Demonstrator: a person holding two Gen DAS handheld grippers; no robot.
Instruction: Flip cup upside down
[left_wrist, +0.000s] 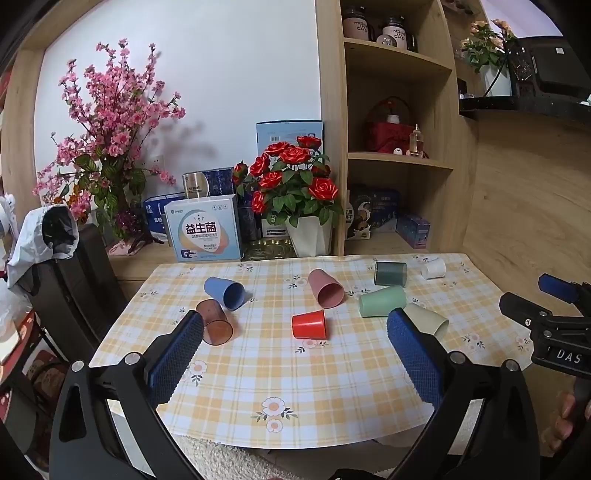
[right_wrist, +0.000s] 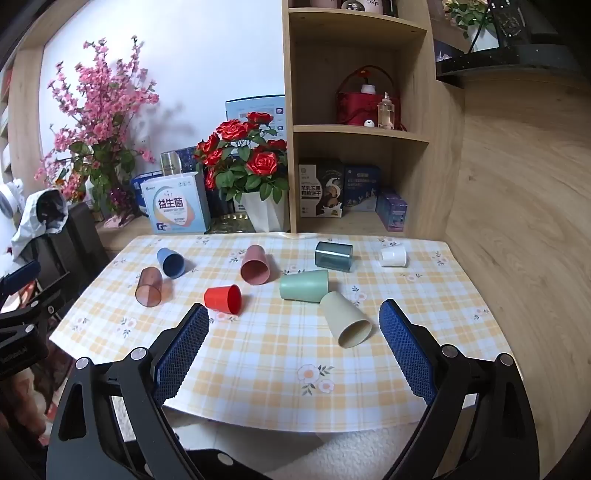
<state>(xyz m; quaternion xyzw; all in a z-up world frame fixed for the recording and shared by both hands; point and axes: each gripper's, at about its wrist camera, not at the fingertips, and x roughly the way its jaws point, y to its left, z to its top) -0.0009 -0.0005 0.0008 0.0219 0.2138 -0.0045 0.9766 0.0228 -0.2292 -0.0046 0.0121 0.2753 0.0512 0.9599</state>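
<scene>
Several cups lie on their sides on a checked tablecloth (left_wrist: 258, 373) (right_wrist: 258, 350): a red cup (left_wrist: 309, 324) (right_wrist: 222, 298), a pink cup (left_wrist: 325, 288) (right_wrist: 255, 264), a blue cup (left_wrist: 224, 292) (right_wrist: 170, 262), a clear brown cup (left_wrist: 214, 322) (right_wrist: 149, 286), a mint cup (left_wrist: 382, 301) (right_wrist: 304, 285), a beige cup (left_wrist: 426, 319) (right_wrist: 344, 319), a dark teal cup (left_wrist: 390, 273) (right_wrist: 333, 256) and a small white cup (left_wrist: 433, 268) (right_wrist: 393, 256). My left gripper (left_wrist: 295, 325) is open and empty above the table's near edge. My right gripper (right_wrist: 294, 314) is open and empty, the beige cup just ahead between its fingers.
A pot of red roses (left_wrist: 295, 184), boxes (left_wrist: 201, 232) and a pink blossom branch (left_wrist: 107, 140) stand behind the table. A wooden shelf unit (left_wrist: 399, 129) is at the back right. A dark chair (left_wrist: 74, 273) with clothing stands at the left.
</scene>
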